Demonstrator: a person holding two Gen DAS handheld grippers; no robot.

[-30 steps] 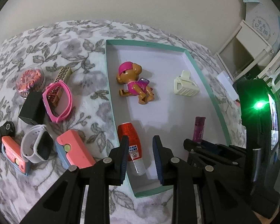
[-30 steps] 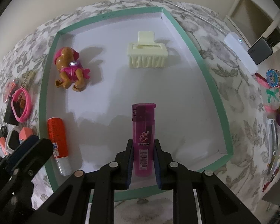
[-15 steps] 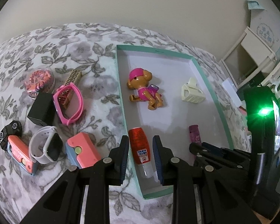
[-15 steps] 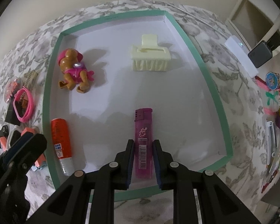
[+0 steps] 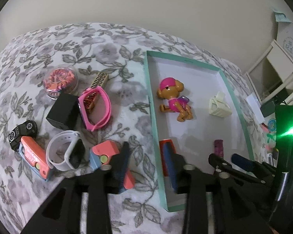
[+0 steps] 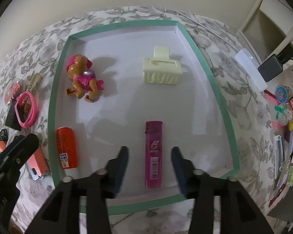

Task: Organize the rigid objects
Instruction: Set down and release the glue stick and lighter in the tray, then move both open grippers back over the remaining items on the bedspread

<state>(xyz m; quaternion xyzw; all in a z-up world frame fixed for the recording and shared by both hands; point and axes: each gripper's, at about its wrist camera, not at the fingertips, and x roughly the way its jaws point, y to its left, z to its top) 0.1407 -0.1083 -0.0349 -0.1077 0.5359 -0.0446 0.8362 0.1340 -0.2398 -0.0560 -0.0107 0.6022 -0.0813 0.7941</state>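
On the floral-cloth table, the left tool (image 5: 149,163) gapes wide over the red cylindrical tube (image 6: 66,151) inside the teal-rimmed white tray (image 6: 54,89). The right tool (image 6: 149,168) stands spread around the purple plastic lighter (image 6: 154,154), not touching.

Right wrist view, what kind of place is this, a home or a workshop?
Most likely a home, perhaps a bedroom: a floral cloth covers the surface, a toy puppy figure and cream hair claw lie in a teal-rimmed box, and white shelving stands beyond.
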